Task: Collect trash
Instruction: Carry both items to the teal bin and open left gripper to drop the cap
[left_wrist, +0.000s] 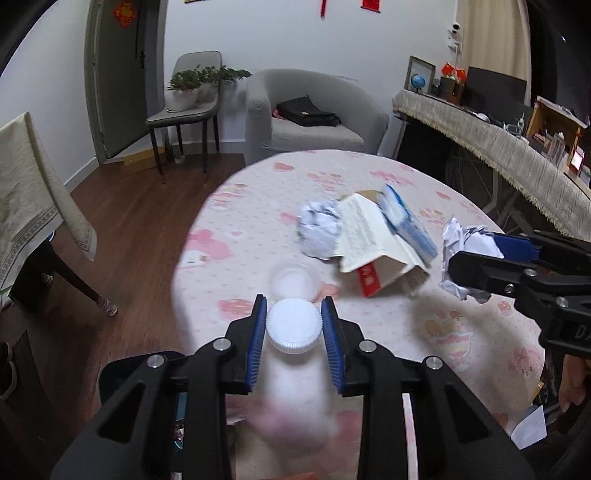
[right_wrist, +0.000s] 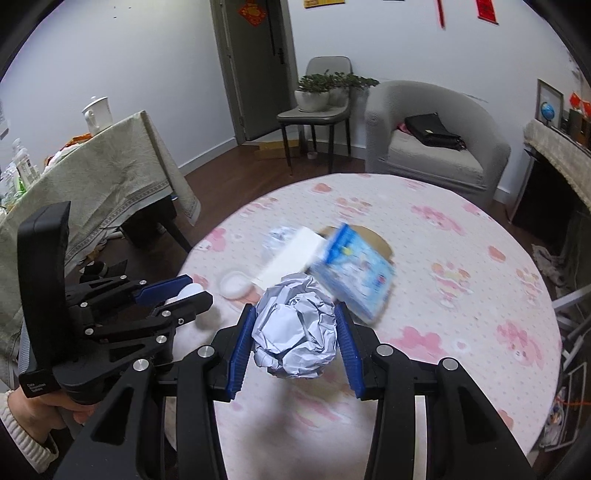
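My left gripper (left_wrist: 294, 314) is shut on a white bottle (left_wrist: 293, 326), its blue pads pressing just below the ribbed white cap; the bottle's body below is blurred. It also shows at the left of the right wrist view as the left gripper (right_wrist: 199, 288). My right gripper (right_wrist: 295, 308) is shut on a crumpled paper ball (right_wrist: 295, 332) above the round table (right_wrist: 461, 325). On the pink cloth lie an opened cardboard box (left_wrist: 373, 236) with a blue printed side (right_wrist: 354, 273), a second paper ball (left_wrist: 319, 230) and a small clear cup (left_wrist: 293, 282).
A grey armchair (left_wrist: 314, 122) with a black bag stands beyond the table, and a chair with a potted plant (left_wrist: 188, 96) to its left. A cloth-covered table (right_wrist: 103, 173) stands at the left, a draped sideboard (left_wrist: 498, 144) at the right. Wooden floor lies between.
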